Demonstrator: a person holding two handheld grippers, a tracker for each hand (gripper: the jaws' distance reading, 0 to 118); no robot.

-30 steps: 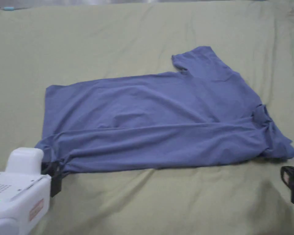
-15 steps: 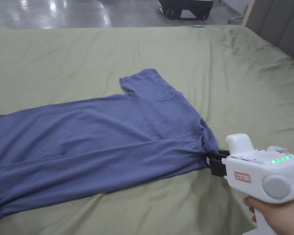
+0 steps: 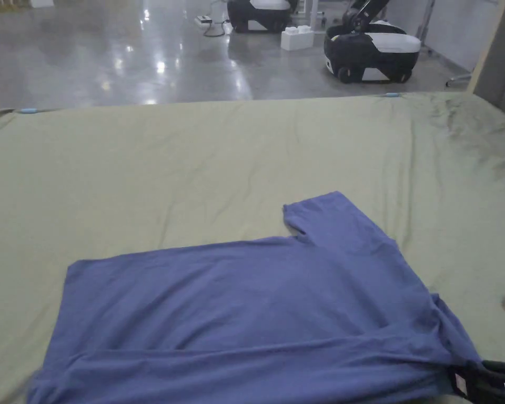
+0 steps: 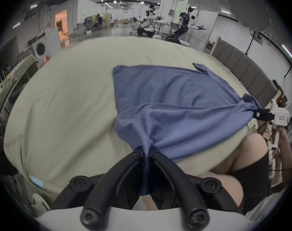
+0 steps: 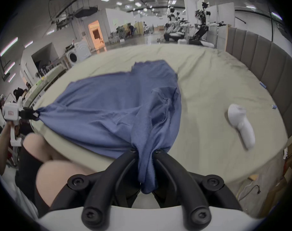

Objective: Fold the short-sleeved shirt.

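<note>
While the blue shirt [image 3: 246, 305] is lying spread across the green sheet [image 3: 193, 158], you are gripping it at both near corners. From the head view, the far sleeve [image 3: 330, 221] is lying flat on the side of the shirt away from you, and the near edge is running in a long raised fold; your right gripper [image 3: 470, 381] is just peeking in at the shirt's near right corner, black jaws pinched on the cloth.

Your left gripper view is giving you what the head view is cutting off: the left gripper [image 4: 147, 151] is clenched on a gathered bunch of hem at the shirt's near left corner, cloth hanging down between both jaws. It is also showing your right hand [image 4: 281, 134] off beyond the shirt's collar end, holding the white handle roughly level with the jaws pointing into the fabric.

Your right gripper view is showing its jaws closed on bunched cloth at the shoulder end, and a white controller [image 5: 240, 126] lying on the sheet beside the shirt, well apart from it. Across the shirt, your left hand [image 5: 8, 126] is holding its gripper level, the cloth pulled taut between the two.
</note>
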